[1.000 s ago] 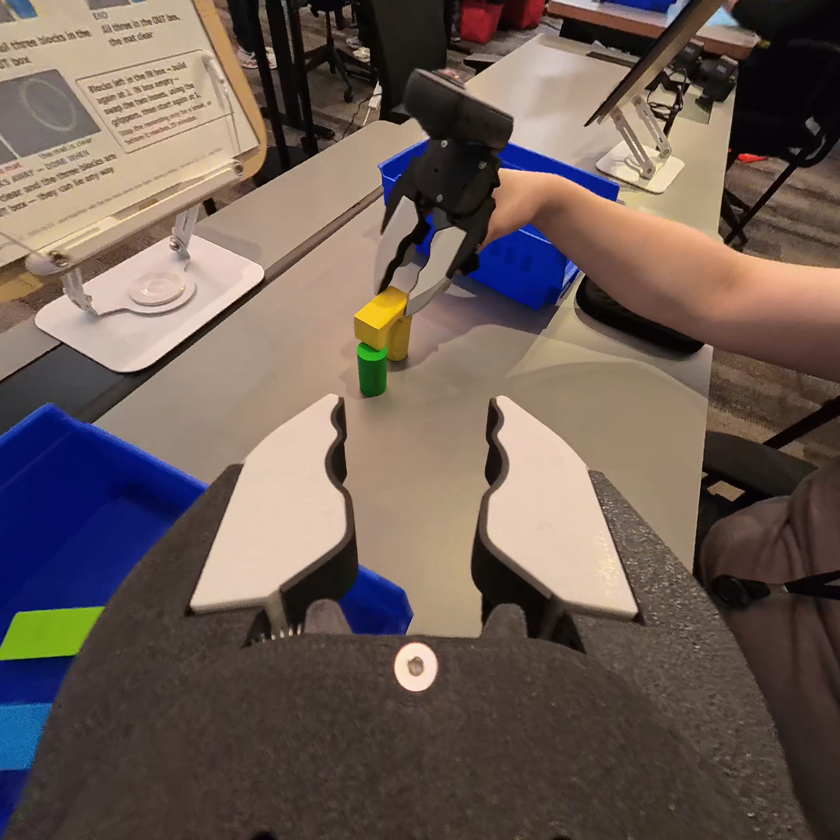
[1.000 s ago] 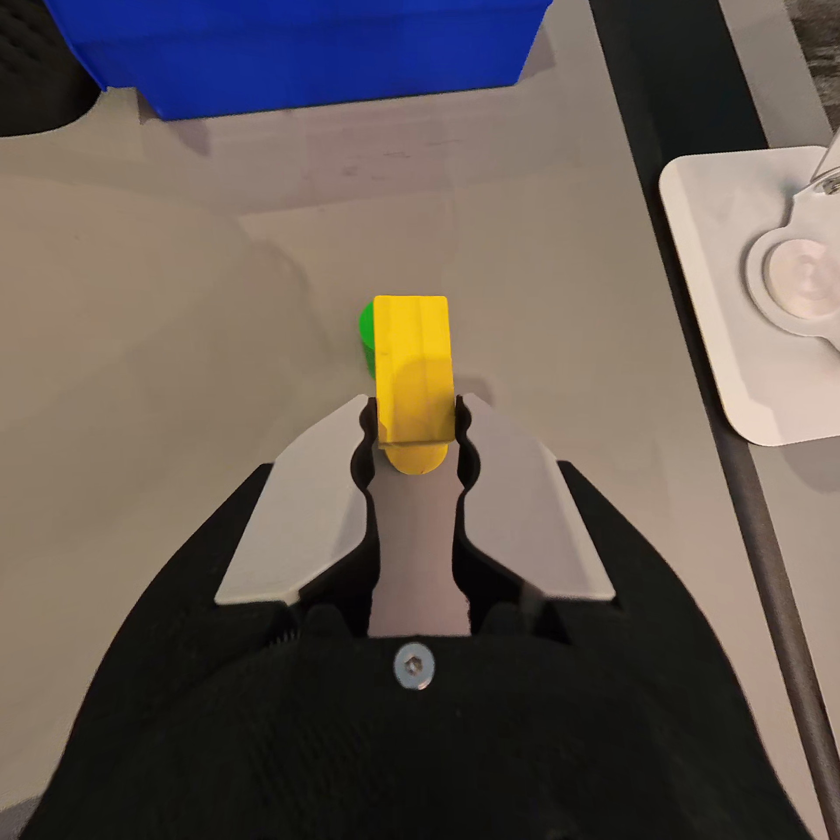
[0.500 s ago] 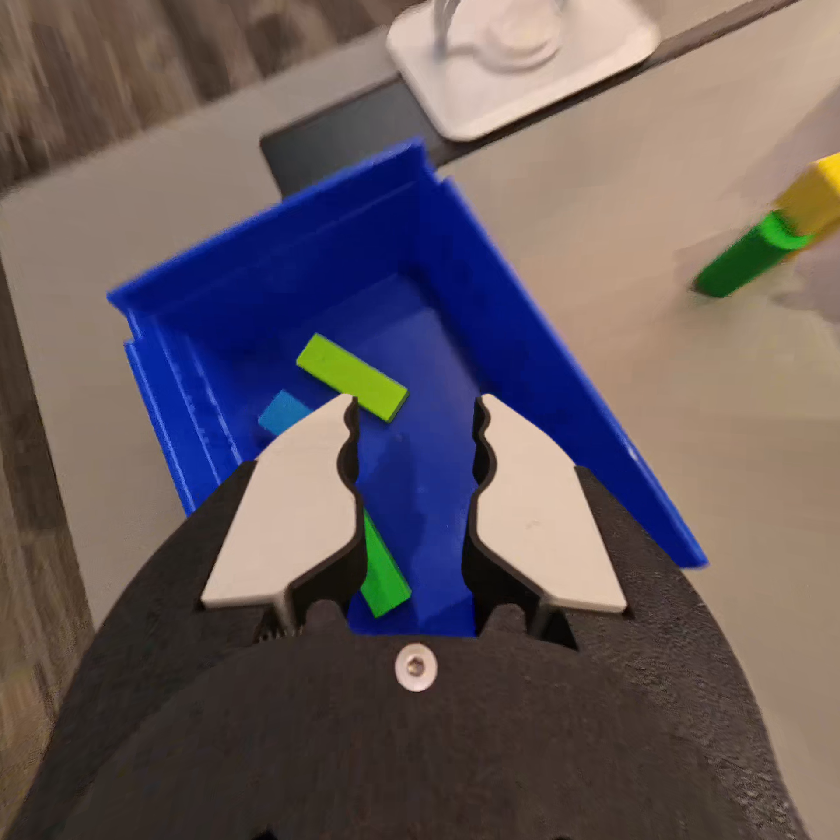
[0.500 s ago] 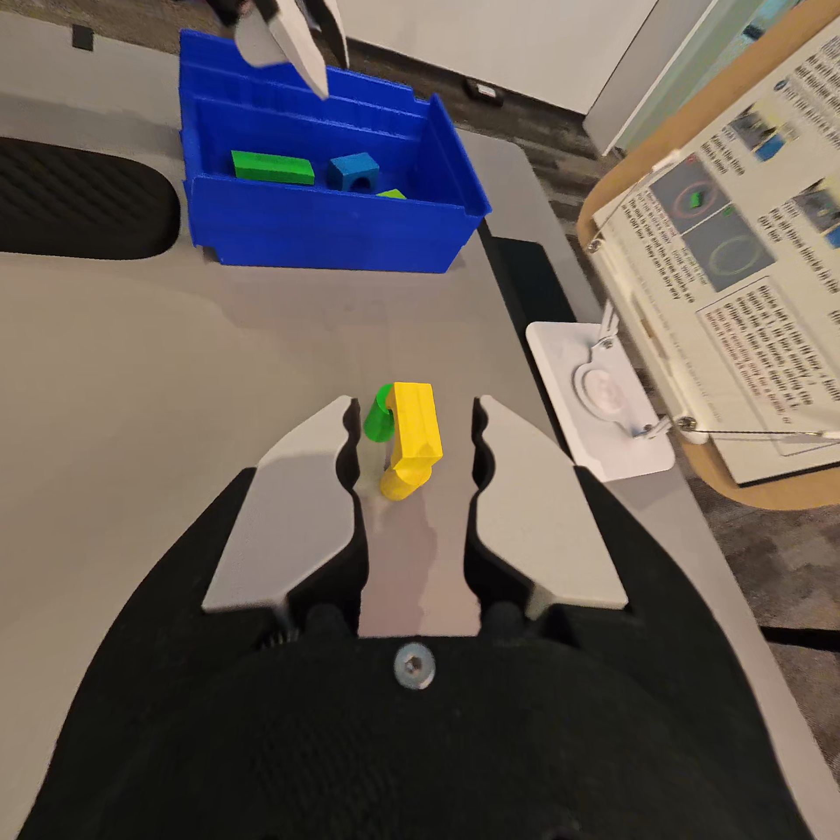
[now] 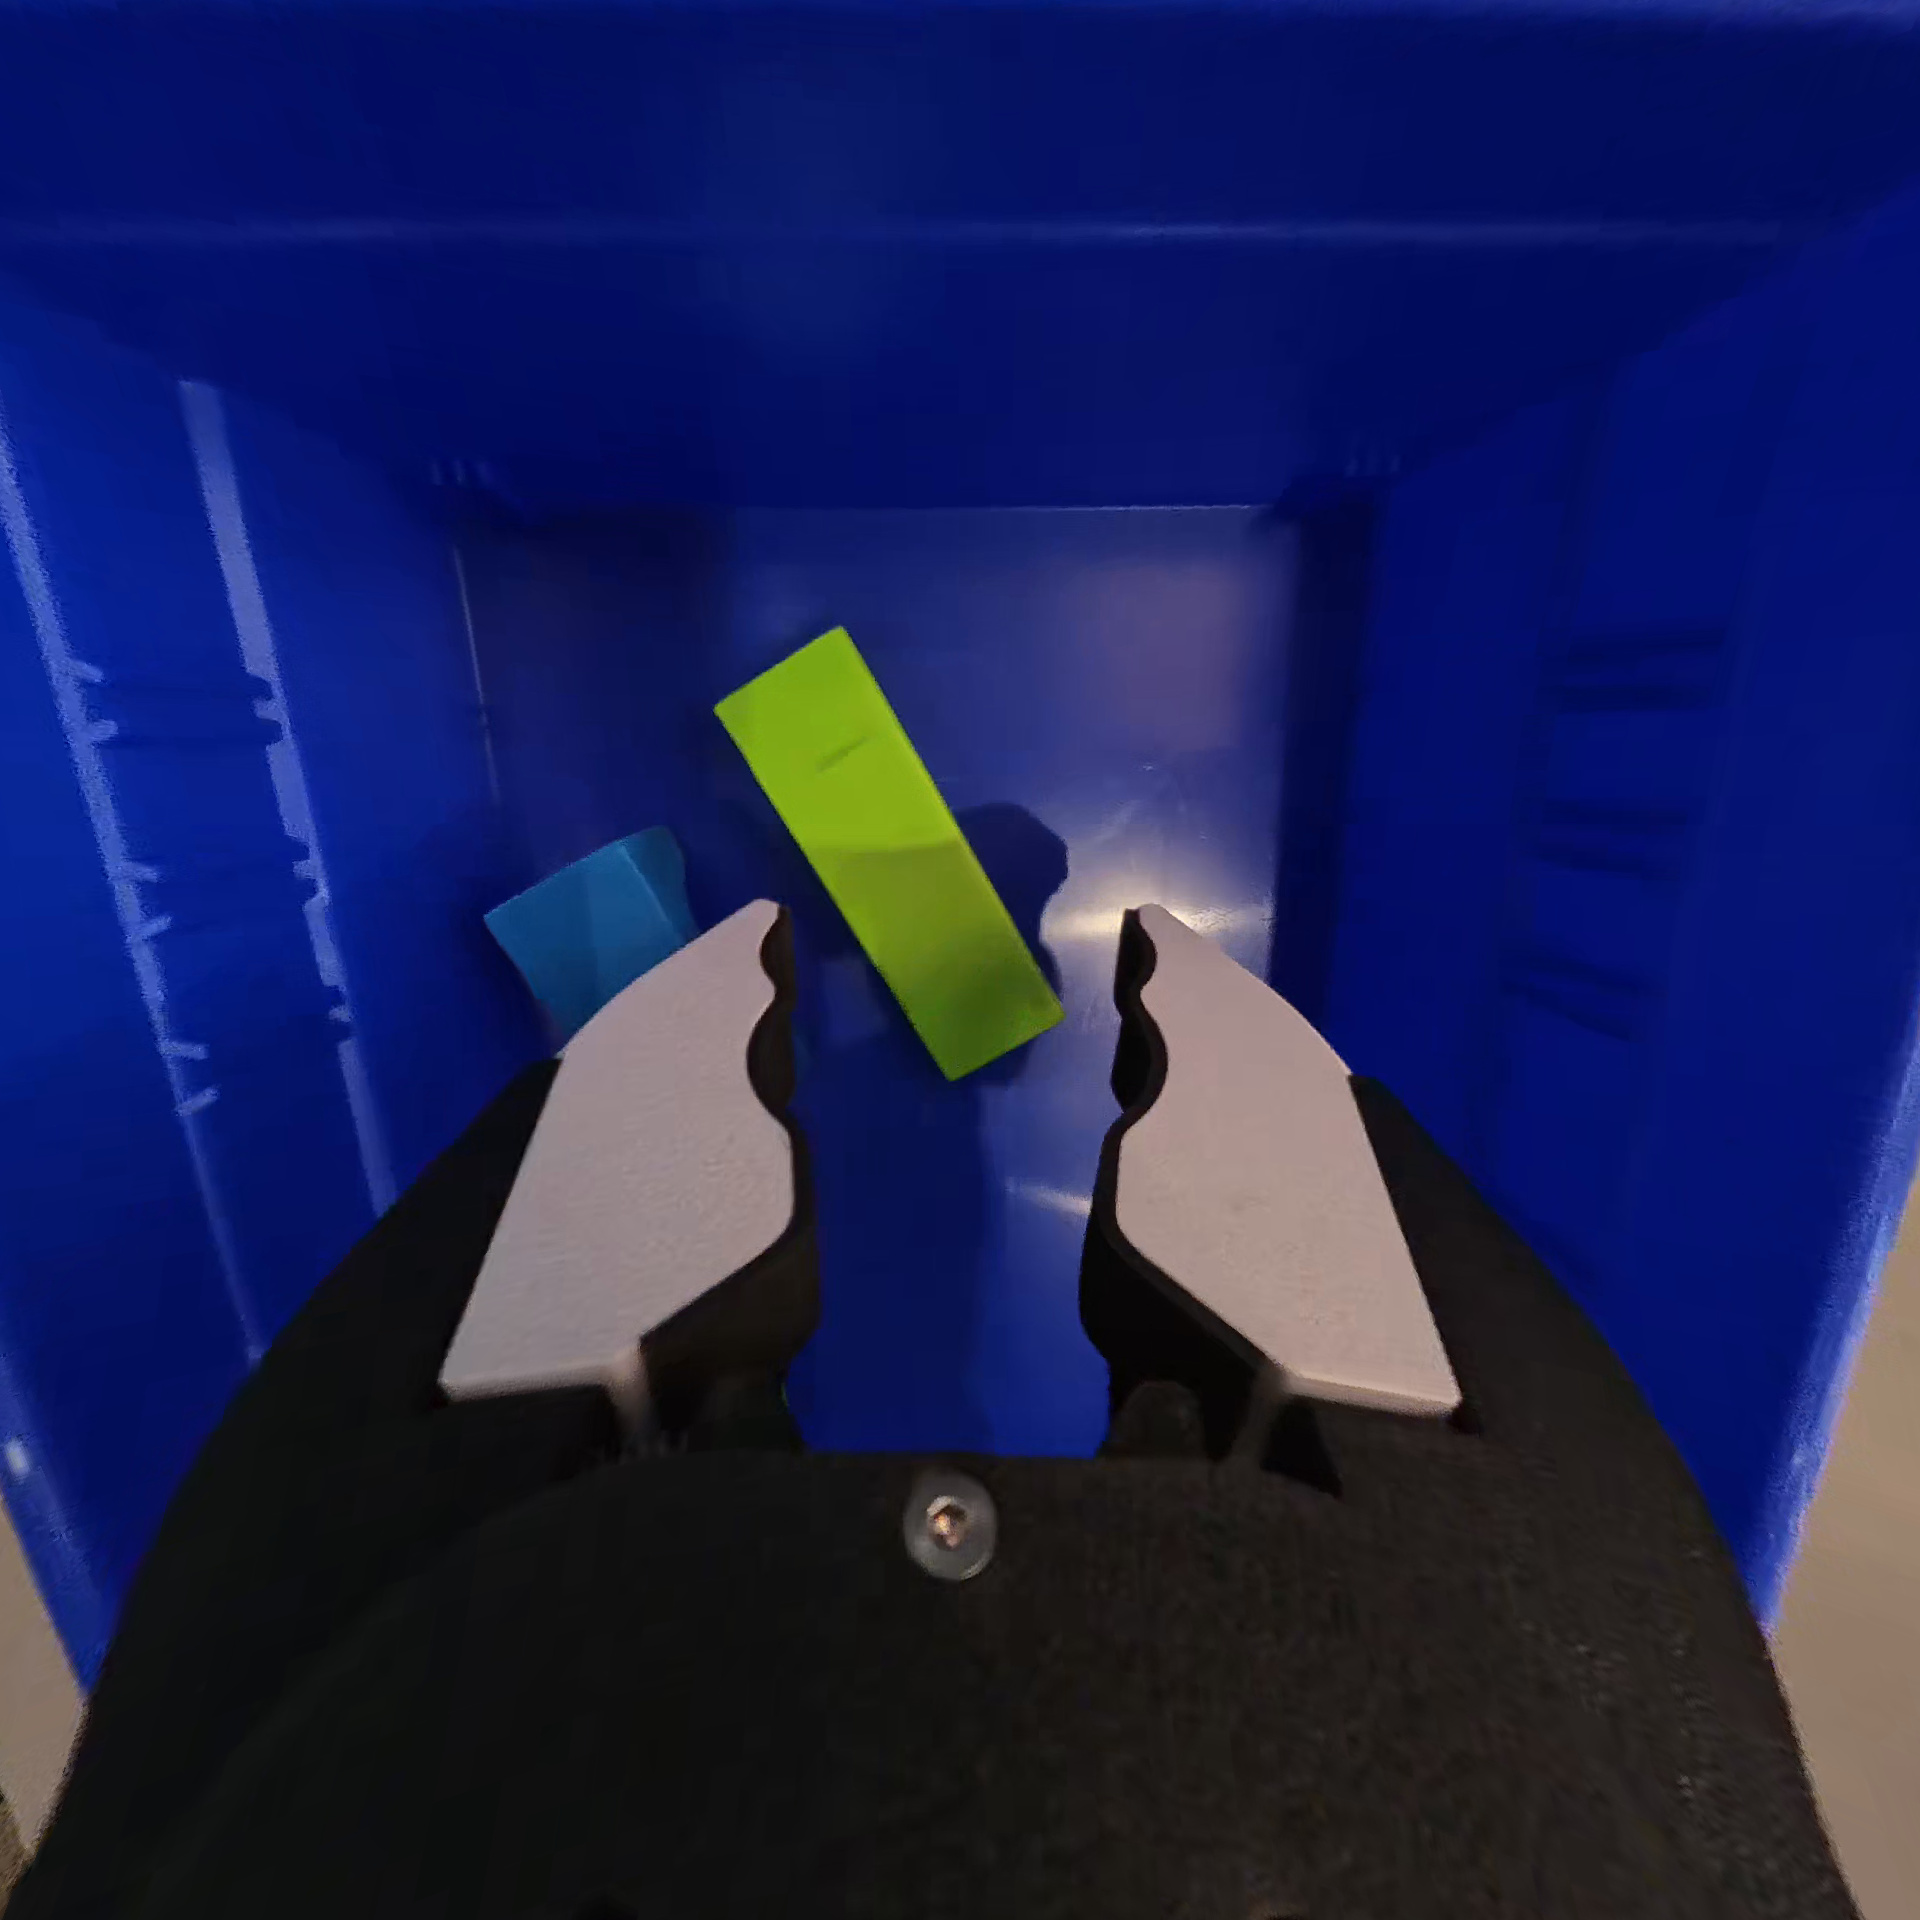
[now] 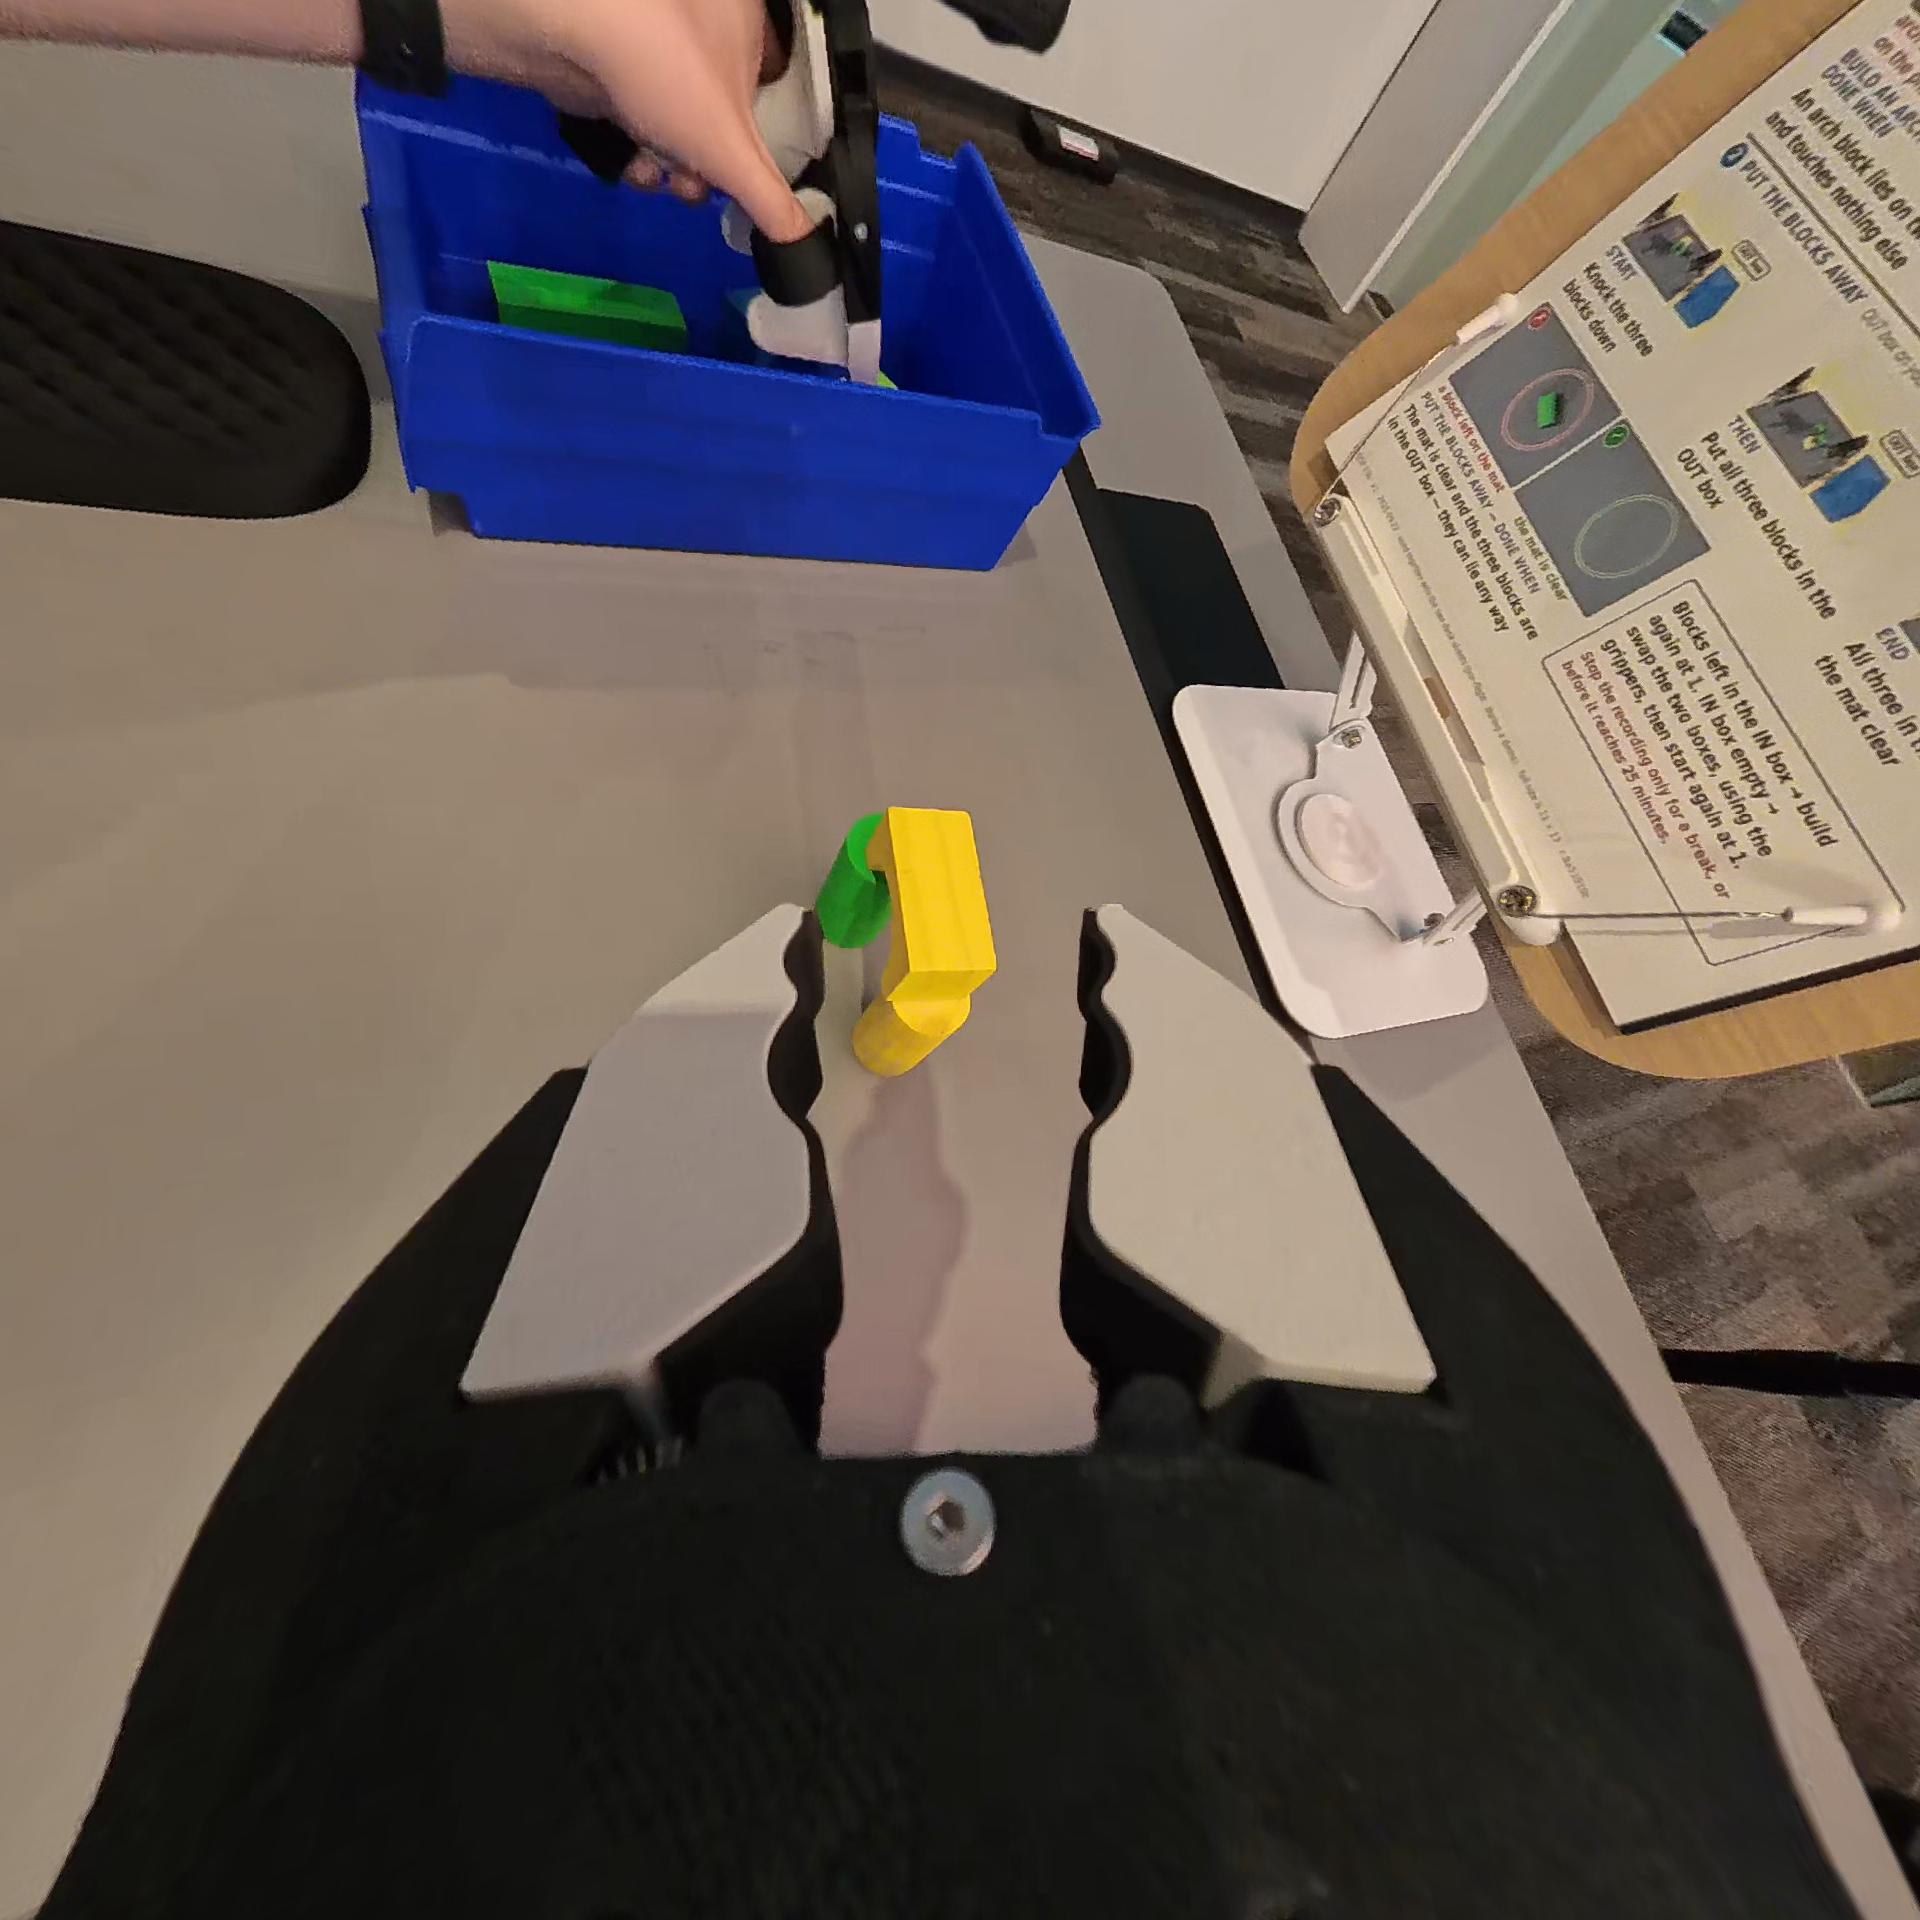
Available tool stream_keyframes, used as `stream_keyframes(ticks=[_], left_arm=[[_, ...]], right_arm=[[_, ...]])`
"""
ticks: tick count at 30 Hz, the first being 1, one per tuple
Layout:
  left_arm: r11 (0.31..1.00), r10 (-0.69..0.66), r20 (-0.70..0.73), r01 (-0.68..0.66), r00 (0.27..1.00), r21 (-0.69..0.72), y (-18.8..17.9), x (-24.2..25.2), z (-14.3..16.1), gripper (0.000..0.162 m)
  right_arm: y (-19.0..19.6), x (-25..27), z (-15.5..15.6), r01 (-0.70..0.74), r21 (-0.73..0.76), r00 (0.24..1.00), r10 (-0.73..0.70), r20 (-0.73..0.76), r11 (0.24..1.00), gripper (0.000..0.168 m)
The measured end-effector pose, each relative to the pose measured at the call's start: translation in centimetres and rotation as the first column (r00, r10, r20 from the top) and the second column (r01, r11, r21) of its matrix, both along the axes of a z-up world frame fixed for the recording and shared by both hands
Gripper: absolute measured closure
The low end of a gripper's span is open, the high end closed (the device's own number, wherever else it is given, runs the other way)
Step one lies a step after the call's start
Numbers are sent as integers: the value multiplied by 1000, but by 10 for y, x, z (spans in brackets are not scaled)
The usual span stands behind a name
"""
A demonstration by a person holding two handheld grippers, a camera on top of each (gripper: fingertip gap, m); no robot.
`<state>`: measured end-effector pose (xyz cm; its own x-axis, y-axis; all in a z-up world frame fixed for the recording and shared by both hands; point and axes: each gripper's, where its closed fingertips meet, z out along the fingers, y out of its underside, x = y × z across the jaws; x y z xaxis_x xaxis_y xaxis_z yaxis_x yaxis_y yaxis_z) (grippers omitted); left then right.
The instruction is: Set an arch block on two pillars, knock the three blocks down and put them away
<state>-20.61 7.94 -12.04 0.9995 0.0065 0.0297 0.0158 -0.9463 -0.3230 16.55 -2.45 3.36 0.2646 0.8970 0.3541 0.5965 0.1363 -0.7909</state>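
In the right wrist view a yellow arch block (image 6: 935,899) rests on a green cylinder pillar (image 6: 854,883) and a yellow cylinder pillar (image 6: 902,1031) on the grey table. My right gripper (image 6: 945,914) is open and empty, just short of the arch, not touching it. My left gripper (image 5: 951,914) is open and empty, pointing down into a blue bin (image 5: 1662,727), over a lime flat block (image 5: 883,847) and next to a blue block (image 5: 587,925). The left gripper also shows in the right wrist view (image 6: 831,343), inside the far blue bin (image 6: 727,457).
The far bin also holds a dark green block (image 6: 587,307). A white stand (image 6: 1330,862) carrying an instruction board (image 6: 1662,520) sits at the table's right edge. A black padded object (image 6: 156,374) lies left of the bin. A hand (image 6: 644,94) holds the left gripper. Across from one pair of fingers to the other is roughly 40 centimetres. To reach the green cylinder pillar (image 6: 854,883) in a straight line is about 15 centimetres for my right fingers, about 25 centimetres for my left.
My right gripper let go of the arch, opened and drew back and up. My left gripper swung away from the table and dropped into the blue bin over the lime block.
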Motion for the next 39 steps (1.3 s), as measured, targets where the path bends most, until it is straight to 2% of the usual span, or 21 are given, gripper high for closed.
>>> stream_keyframes(ticks=[12,15,18,20,22,25,27,28,29,32,34,36,37,39], left_arm=[[1000,-7,65,7,998,-4,-2,3,0,98],[998,-45,94,40,995,53,-5,8,19,99],[973,-96,121,67,988,220,-6,10,64,101],[914,-154,137,88,979,395,-10,17,108,101],[800,-230,155,96,961,592,-20,31,159,103],[541,-420,212,56,883,839,-51,72,234,110],[357,-542,193,17,818,934,-77,99,268,115],[290,-586,168,11,793,957,-86,112,279,120],[254,-625,138,32,768,967,-93,126,285,122],[229,-710,35,183,703,956,-102,169,281,123],[199,-744,-67,316,665,928,-106,191,272,134],[170,-771,-140,412,621,895,-112,204,260,154],[150,-781,-159,429,604,891,-116,207,256,162],[142,-786,-159,425,597,894,-117,208,252,162]], right_arm=[[9,-3,-19,9,-50,999,-7,38,999,120],[15,-1,-23,39,-75,999,-37,27,996,120],[25,5,-27,92,-127,996,-93,-2,988,120],[35,12,-26,150,-152,987,-156,-29,977,120],[47,18,-24,215,-176,971,-230,-72,961,118],[67,29,-25,322,-256,922,-363,-133,912,117],[73,32,-34,359,-339,897,-422,-134,870,118],[75,33,-42,380,-373,887,-448,-113,846,118],[79,35,-51,419,-398,871,-485,-80,816,118],[84,43,-87,531,-436,828,-555,82,726,134],[86,50,-107,596,-437,792,-583,180,674,147],[87,52,-120,621,-445,779,-572,257,645,167],[89,55,-125,642,-443,764,-574,295,626,167],[95,60,-131,674,-439,738,-571,360,594,167]])
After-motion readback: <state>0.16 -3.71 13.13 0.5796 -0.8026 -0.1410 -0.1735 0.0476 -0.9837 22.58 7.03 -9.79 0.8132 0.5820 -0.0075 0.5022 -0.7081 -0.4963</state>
